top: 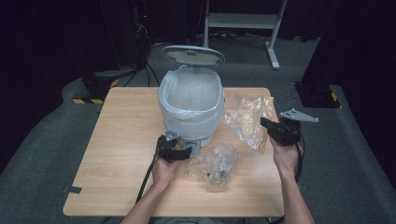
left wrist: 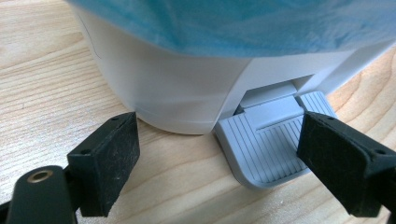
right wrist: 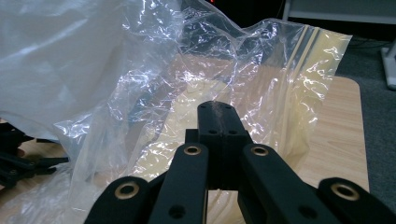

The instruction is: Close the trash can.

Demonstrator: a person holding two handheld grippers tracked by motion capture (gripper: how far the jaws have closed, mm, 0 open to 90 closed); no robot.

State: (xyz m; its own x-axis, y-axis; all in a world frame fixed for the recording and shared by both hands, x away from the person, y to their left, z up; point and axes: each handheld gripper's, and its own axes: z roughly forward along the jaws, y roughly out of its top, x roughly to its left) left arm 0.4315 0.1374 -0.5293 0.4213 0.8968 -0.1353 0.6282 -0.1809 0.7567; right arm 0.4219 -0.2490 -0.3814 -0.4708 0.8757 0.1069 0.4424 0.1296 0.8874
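A white pedal bin point(top: 191, 105) stands mid-table with its lid point(top: 193, 54) up and a pale liner over its rim. My left gripper point(top: 184, 153) lies low at the bin's front, open, its jaws on either side of the grey foot pedal point(left wrist: 266, 144) and nothing between the pads; the right pad overlaps the pedal's edge in the left gripper view. Right of the bin, my right gripper point(top: 266, 123) is raised and shut on a clear plastic bag point(top: 247, 119). In the right gripper view the closed fingertips point(right wrist: 217, 109) pinch that bag point(right wrist: 154, 93), which hangs spread in front of them.
A second crumpled clear bag point(top: 215, 163) with something dark inside lies on the wooden table point(top: 121, 140) between my hands. A white frame point(top: 243, 21) and dark stands are on the floor beyond the table. The table's right edge is close to my right hand.
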